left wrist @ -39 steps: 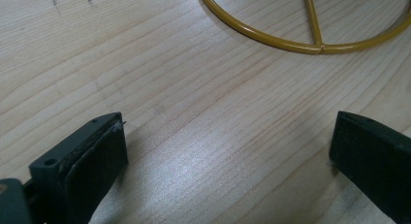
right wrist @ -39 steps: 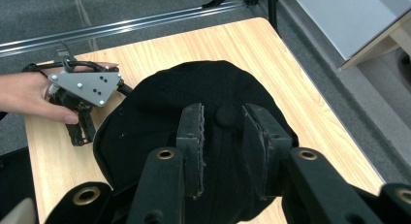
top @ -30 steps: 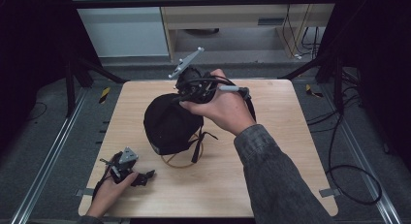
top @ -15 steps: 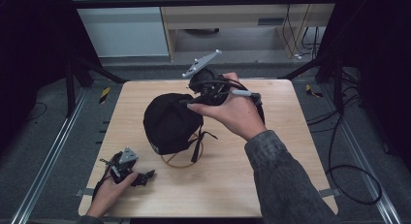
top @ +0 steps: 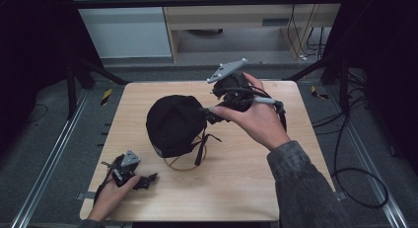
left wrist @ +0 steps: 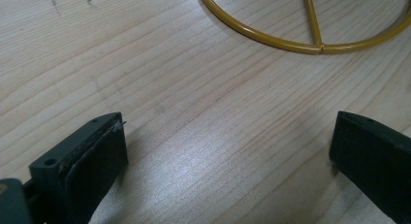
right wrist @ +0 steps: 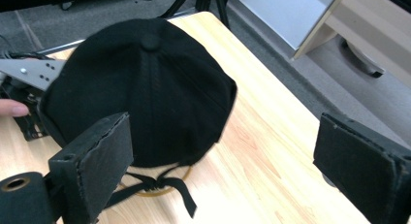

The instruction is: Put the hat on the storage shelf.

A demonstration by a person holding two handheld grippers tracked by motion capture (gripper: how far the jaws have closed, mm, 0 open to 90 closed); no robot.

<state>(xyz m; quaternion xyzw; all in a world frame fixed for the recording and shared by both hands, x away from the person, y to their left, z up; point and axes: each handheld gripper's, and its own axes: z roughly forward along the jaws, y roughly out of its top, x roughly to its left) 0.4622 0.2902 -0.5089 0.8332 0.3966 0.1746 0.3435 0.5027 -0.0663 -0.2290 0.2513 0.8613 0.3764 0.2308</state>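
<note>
A black cap (top: 173,123) sits on a yellow wire ring stand (top: 183,165) in the middle of the wooden table (top: 246,188), its straps (right wrist: 160,185) hanging at the rim. My right gripper (top: 211,113) hovers just right of the cap and points at it. Its jaws have just been opening and stand wide, with the cap (right wrist: 145,88) beyond the right gripper (right wrist: 223,161) and no pad touching it. My left gripper (top: 144,180) rests open on the table at the front left. In its own view the left gripper (left wrist: 228,151) frames bare wood below the yellow ring (left wrist: 291,40).
Metal rails run along both sides of the table. Cables lie on the floor at the right. A pale cabinet (top: 222,16) stands behind the far edge. Bare wood lies in front of and to the right of the cap.
My right gripper has moved right and away from the top of the cap, and its jaws have opened. The cap stays on the stand. The left hand has not moved.
</note>
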